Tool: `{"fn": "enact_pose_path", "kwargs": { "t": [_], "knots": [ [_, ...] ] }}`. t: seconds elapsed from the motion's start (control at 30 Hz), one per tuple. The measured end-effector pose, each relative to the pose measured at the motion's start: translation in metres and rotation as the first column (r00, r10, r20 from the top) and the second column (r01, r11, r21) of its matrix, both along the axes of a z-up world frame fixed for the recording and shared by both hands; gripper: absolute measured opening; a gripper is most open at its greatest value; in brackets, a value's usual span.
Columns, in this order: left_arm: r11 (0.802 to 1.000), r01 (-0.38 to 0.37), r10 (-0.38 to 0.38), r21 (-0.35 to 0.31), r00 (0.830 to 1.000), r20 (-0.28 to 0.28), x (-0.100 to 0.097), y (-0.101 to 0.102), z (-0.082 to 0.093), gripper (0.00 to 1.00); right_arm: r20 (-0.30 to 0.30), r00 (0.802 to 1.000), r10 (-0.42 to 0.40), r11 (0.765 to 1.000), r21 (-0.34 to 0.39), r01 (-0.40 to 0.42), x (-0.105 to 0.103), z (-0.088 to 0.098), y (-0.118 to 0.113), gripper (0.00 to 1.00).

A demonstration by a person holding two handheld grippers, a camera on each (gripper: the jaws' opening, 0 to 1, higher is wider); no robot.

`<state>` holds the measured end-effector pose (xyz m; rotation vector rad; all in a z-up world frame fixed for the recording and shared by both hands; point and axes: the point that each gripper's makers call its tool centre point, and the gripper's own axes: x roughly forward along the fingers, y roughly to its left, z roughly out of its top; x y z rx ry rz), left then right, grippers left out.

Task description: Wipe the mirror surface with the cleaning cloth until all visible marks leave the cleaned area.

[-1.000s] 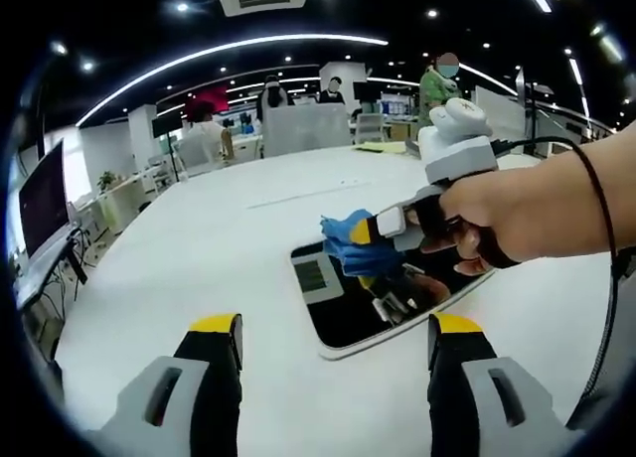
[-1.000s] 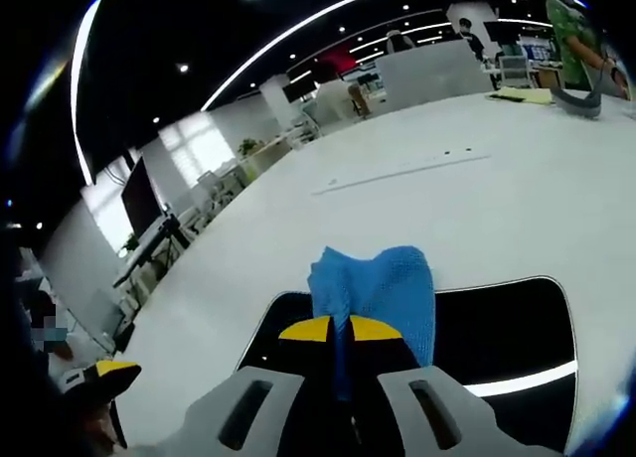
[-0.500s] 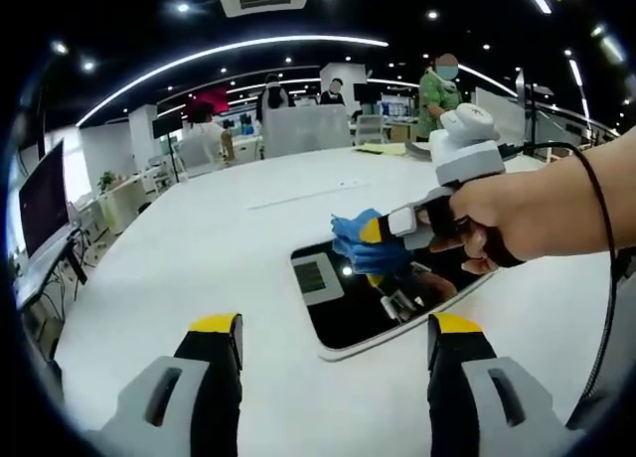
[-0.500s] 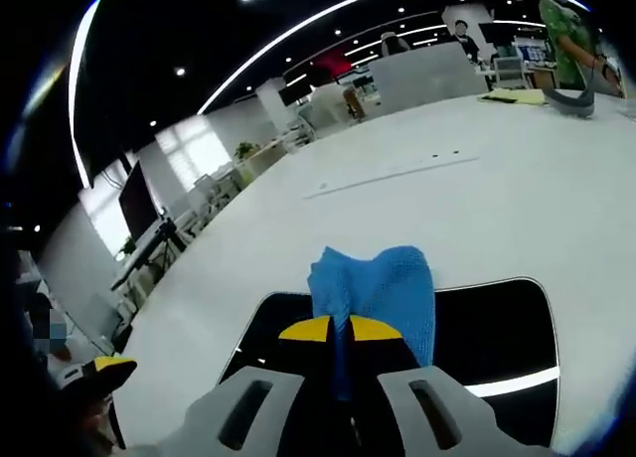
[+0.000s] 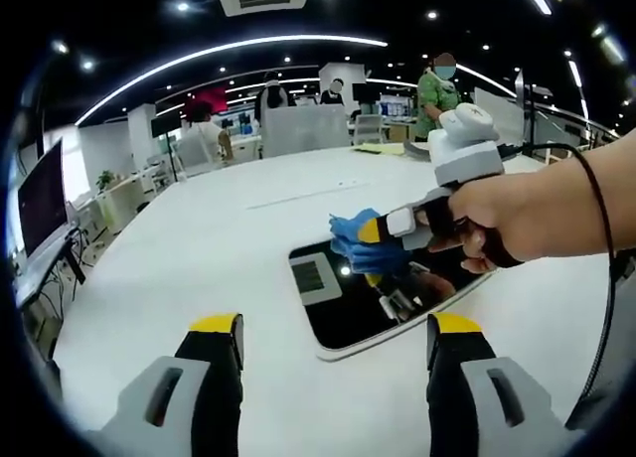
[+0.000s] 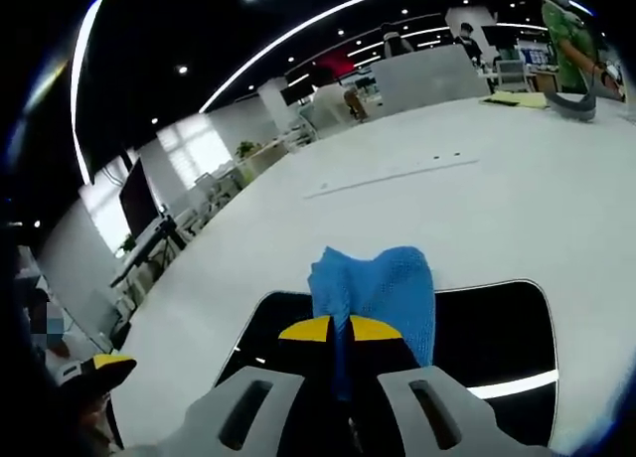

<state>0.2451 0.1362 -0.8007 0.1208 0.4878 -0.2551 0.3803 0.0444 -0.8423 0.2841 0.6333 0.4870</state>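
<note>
One cloth, one mirror, two tongs.

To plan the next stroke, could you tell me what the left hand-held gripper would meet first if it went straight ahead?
Most likely the near edge of the mirror on the white table; the left hand-held gripper is open and points toward it, though depth is uncertain.

The right hand-held gripper rises from the bottom of the right gripper view, its yellow-tipped jaws closed together on a blue cleaning cloth. The cloth fans out beyond the tips and lies over the near part of a dark, white-edged mirror lying flat on the white bench. At lower left, another yellow jaw tip shows beside the bench edge.
</note>
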Motion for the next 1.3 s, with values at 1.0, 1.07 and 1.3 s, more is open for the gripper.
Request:
{"fn": "enact_pose_path", "kwargs": {
  "t": [1.0,1.07,1.3],
  "knots": [
    [1.000,0.019,-0.019,0.006,1.000,-0.003,-0.005,-0.005,0.001,0.76,-0.007,0.997,-0.080,0.997,0.008,0.080,0.008,-0.001,-0.059,0.01],
    [1.000,0.018,-0.018,0.004,1.000,-0.002,-0.005,-0.006,0.002,0.76,-0.008,0.997,-0.083,0.997,0.007,0.083,0.008,-0.001,-0.061,0.01],
    [1.000,0.016,-0.016,0.008,1.000,-0.006,-0.006,-0.005,0.001,0.76,-0.008,0.996,-0.087,0.996,0.005,0.087,0.008,0.000,-0.062,0.01]
  ]
}}
